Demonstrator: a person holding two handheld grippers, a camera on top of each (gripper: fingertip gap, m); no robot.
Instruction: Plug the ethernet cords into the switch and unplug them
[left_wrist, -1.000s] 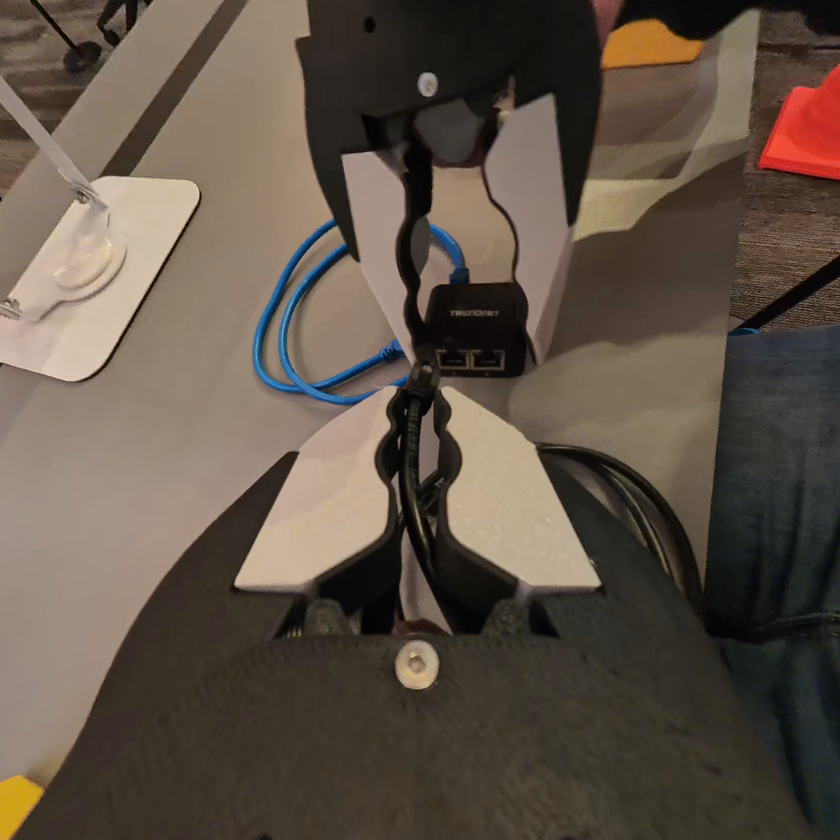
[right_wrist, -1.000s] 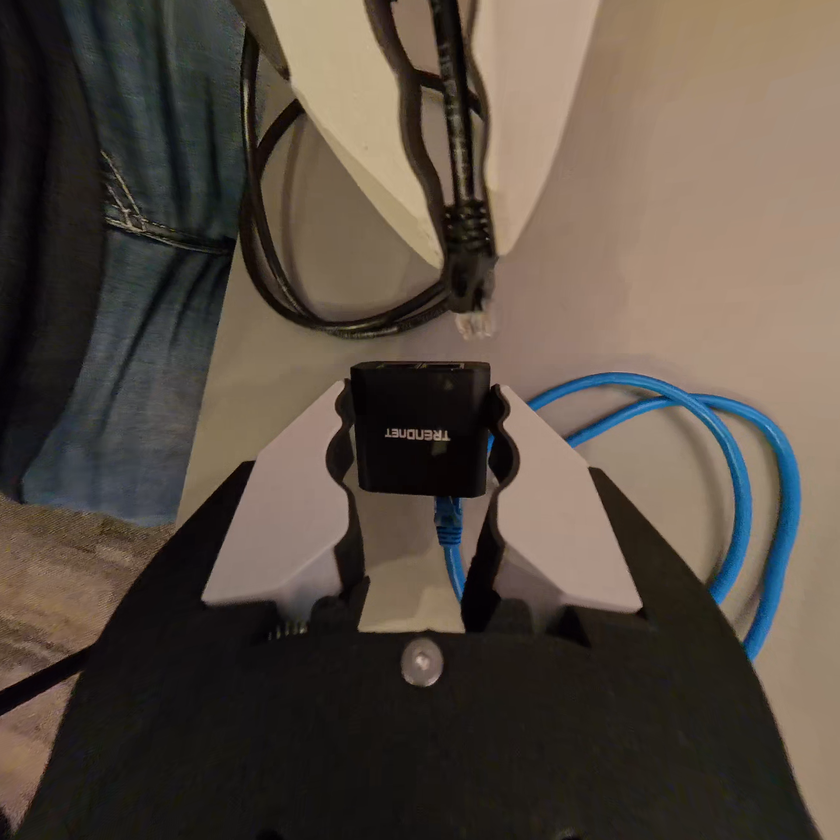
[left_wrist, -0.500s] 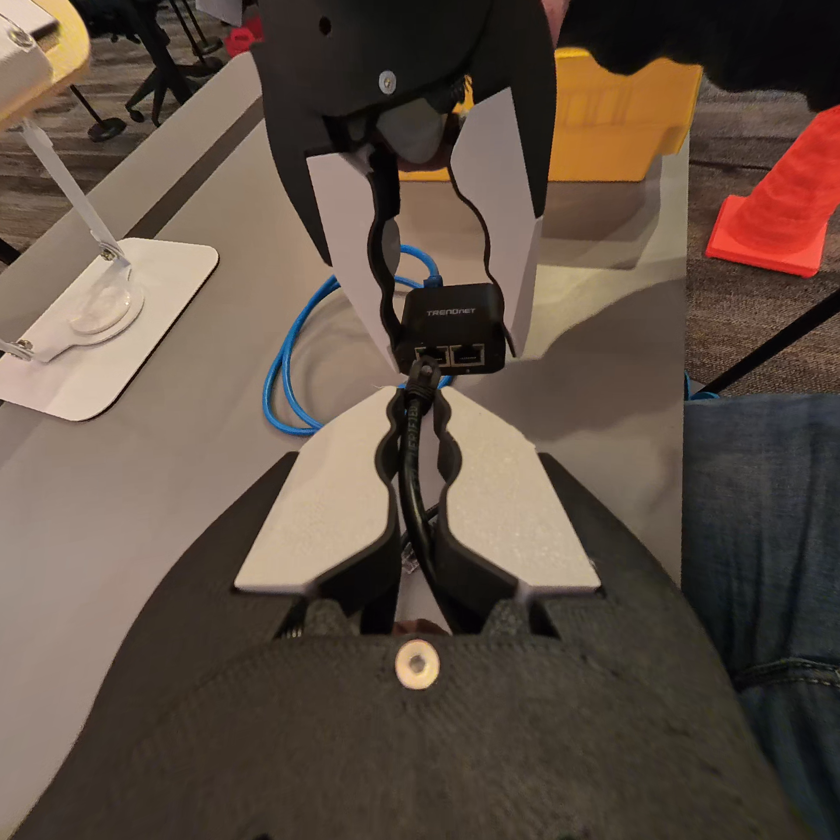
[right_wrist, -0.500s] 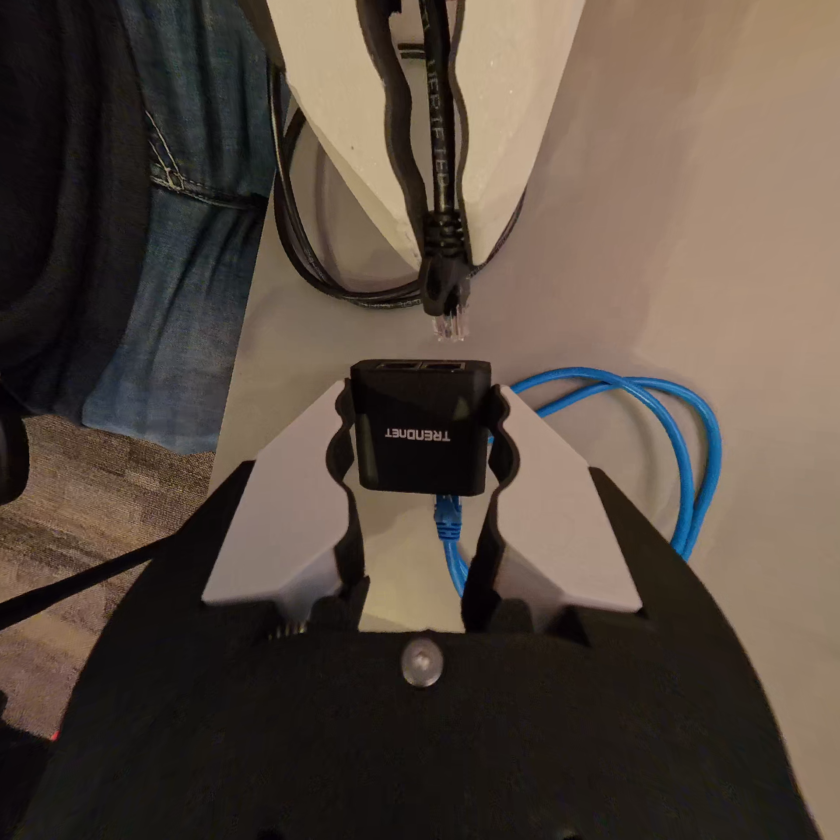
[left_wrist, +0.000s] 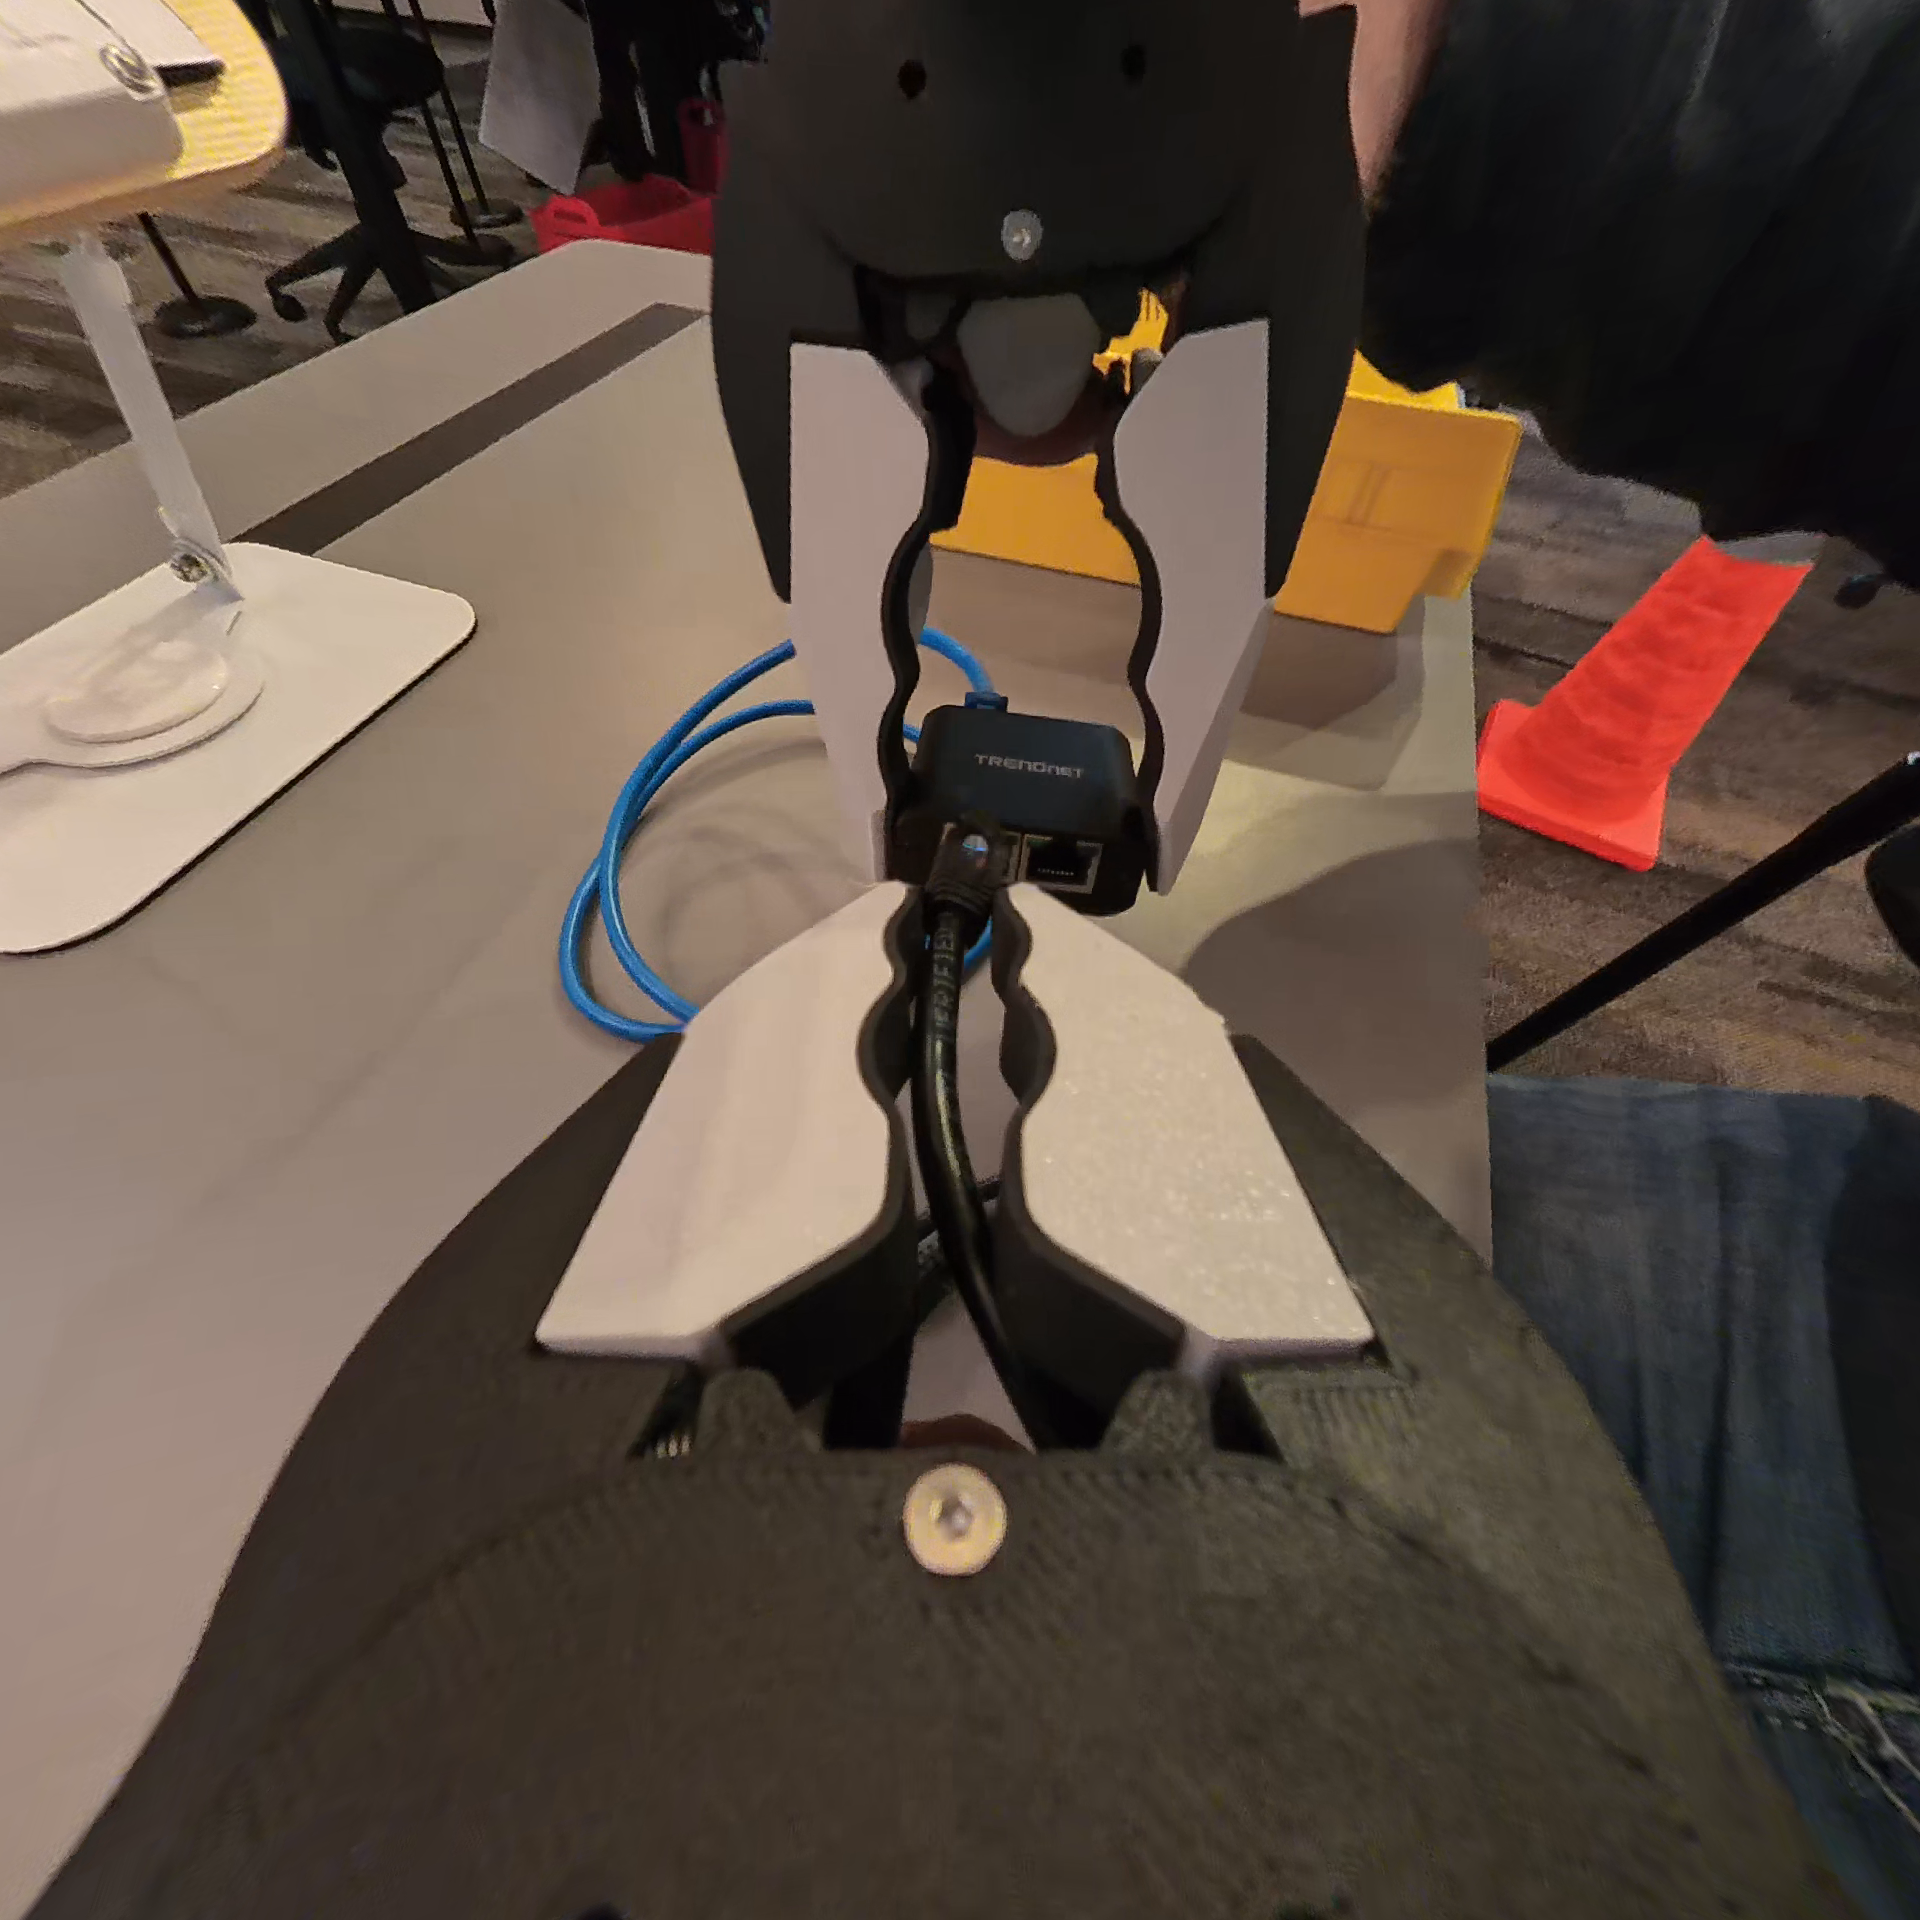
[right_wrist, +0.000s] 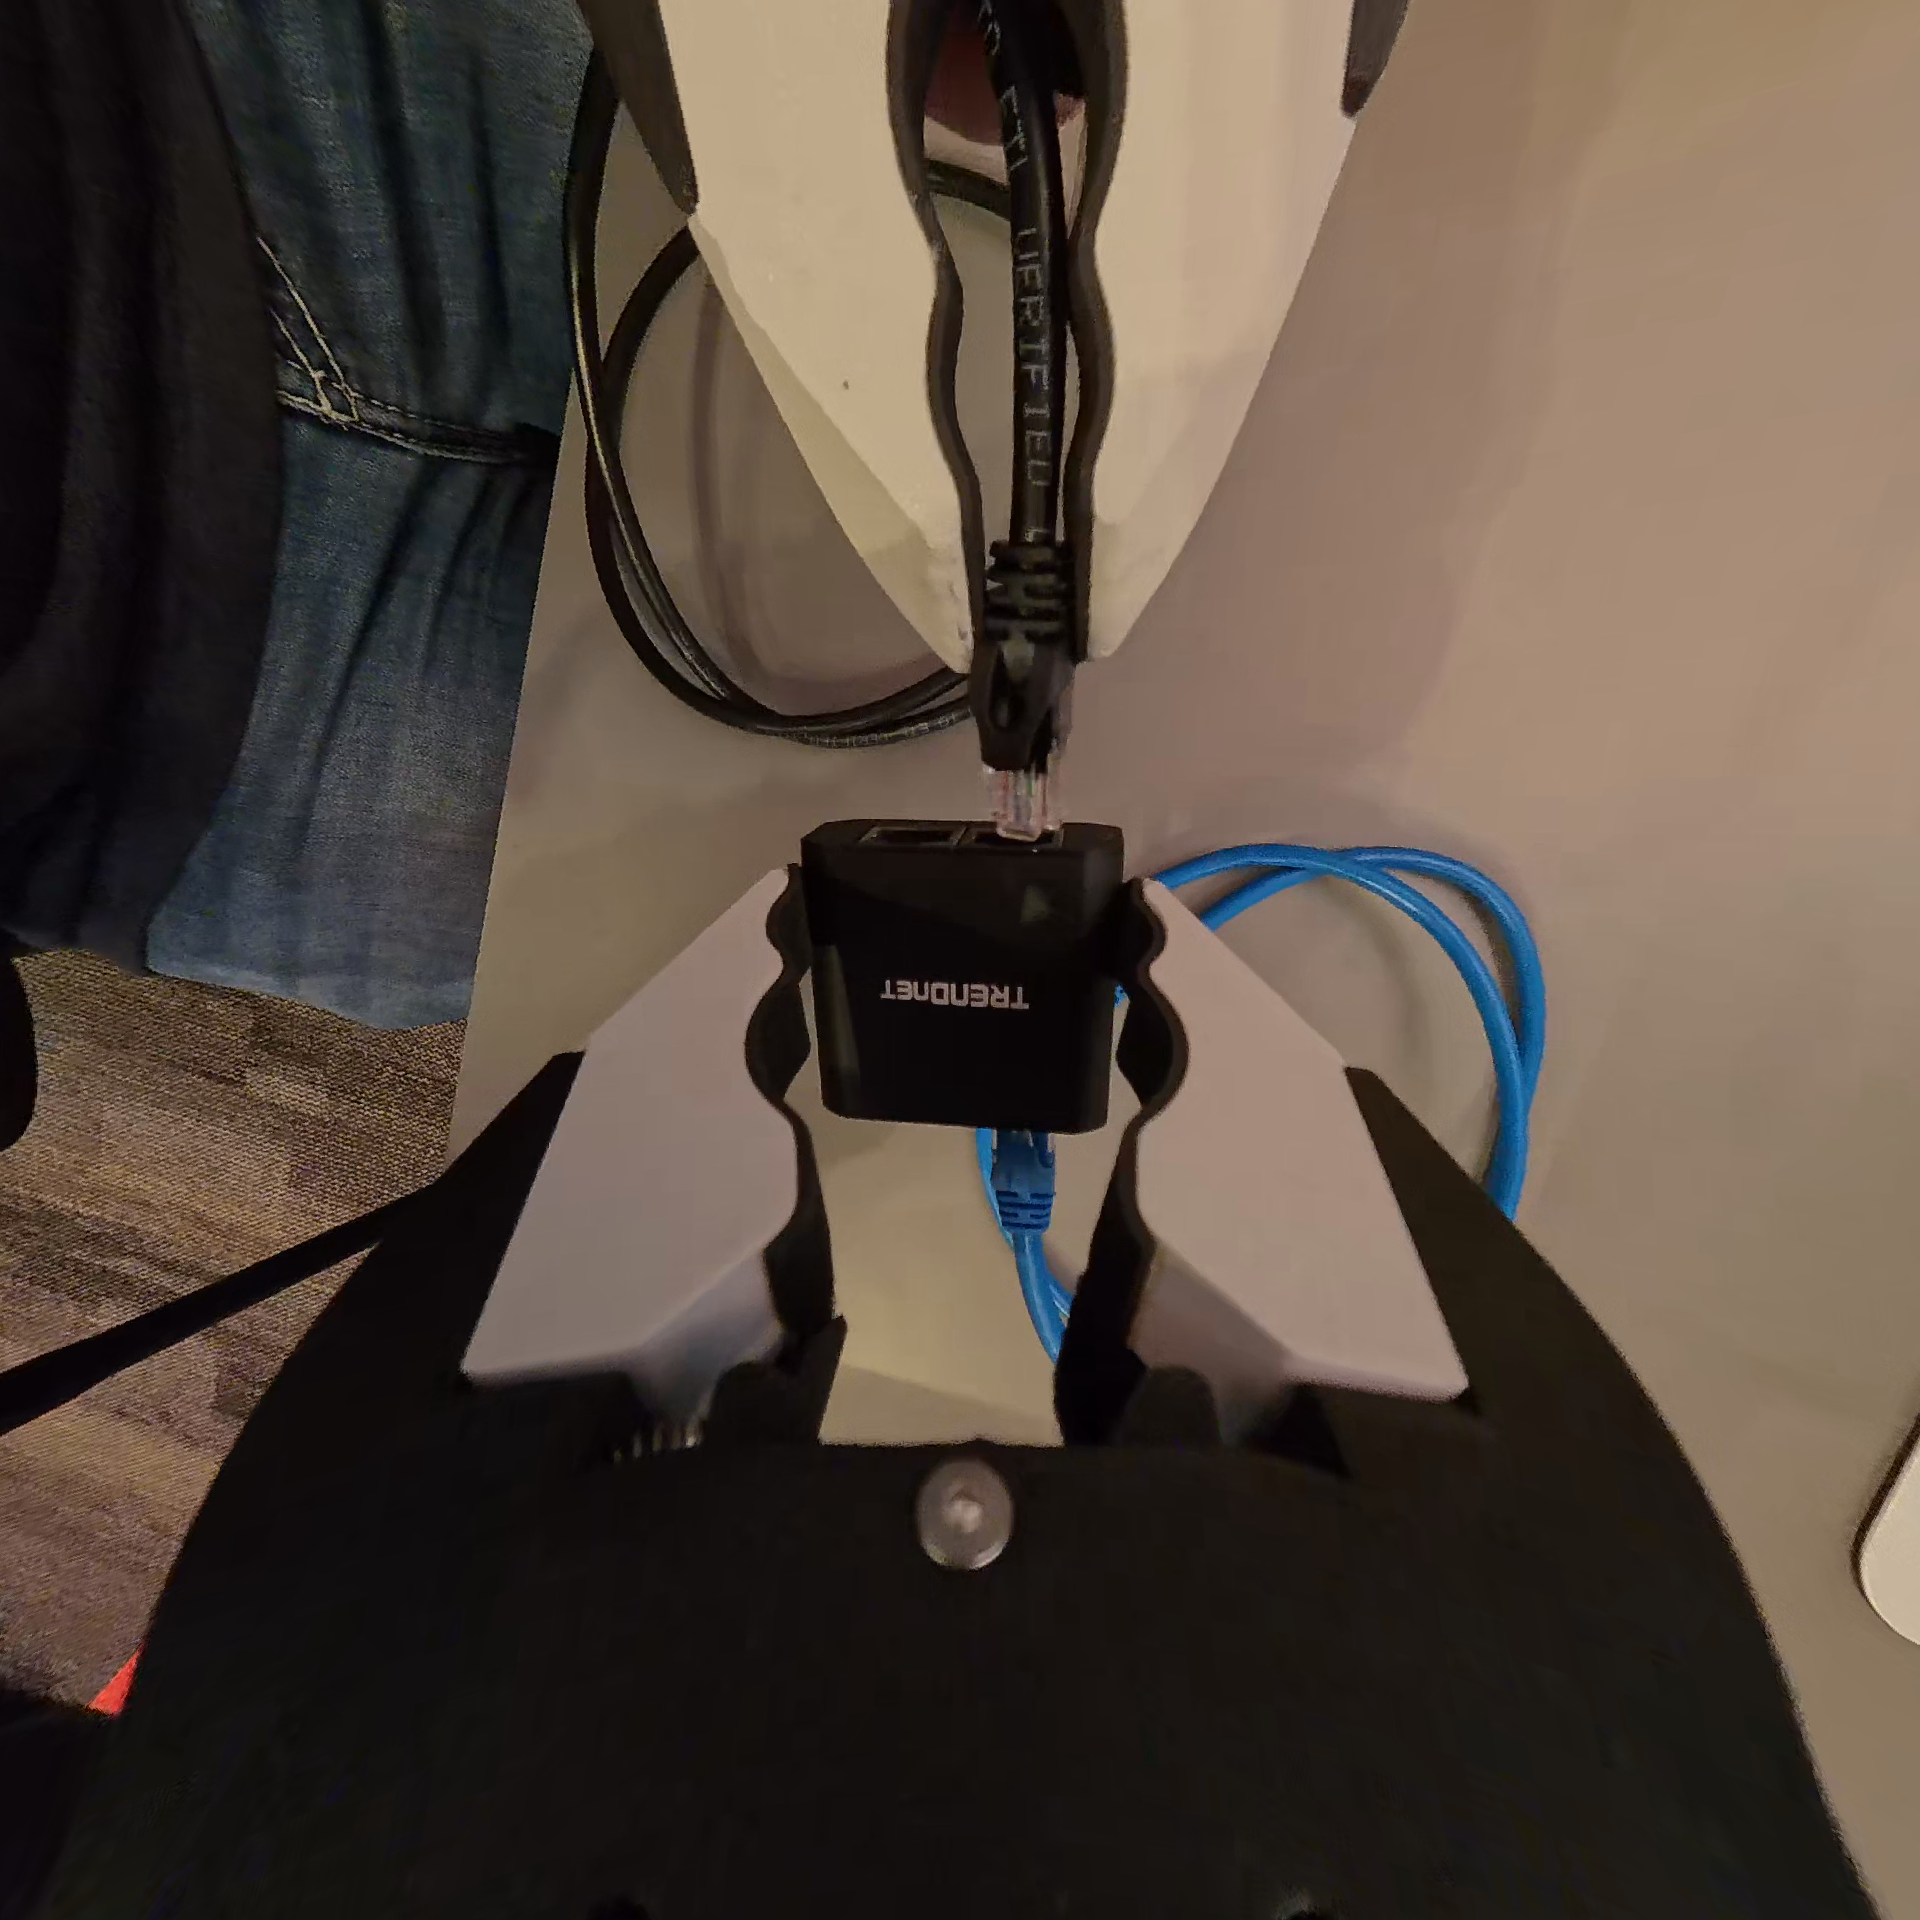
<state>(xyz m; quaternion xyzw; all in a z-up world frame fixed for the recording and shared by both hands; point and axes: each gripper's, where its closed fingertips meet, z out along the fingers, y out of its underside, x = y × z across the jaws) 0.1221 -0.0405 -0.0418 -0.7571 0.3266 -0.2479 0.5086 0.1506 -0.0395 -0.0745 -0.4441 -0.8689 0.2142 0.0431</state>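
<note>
Left gripper (left_wrist: 951, 914) jaws clamp the black ethernet cord (right_wrist: 1029, 436), its clear plug at a port mouth of the small black plastic switch (right_wrist: 961, 997), gripped between right gripper (right_wrist: 961, 925) jaws above the grey worktop (left_wrist: 312, 1039). Insertion underway; next, a straight push, I'd say.

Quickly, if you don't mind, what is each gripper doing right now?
Left gripper: closed on the black ethernet cord, its plug at the switch's port.
Right gripper: closed on the black switch.
</note>
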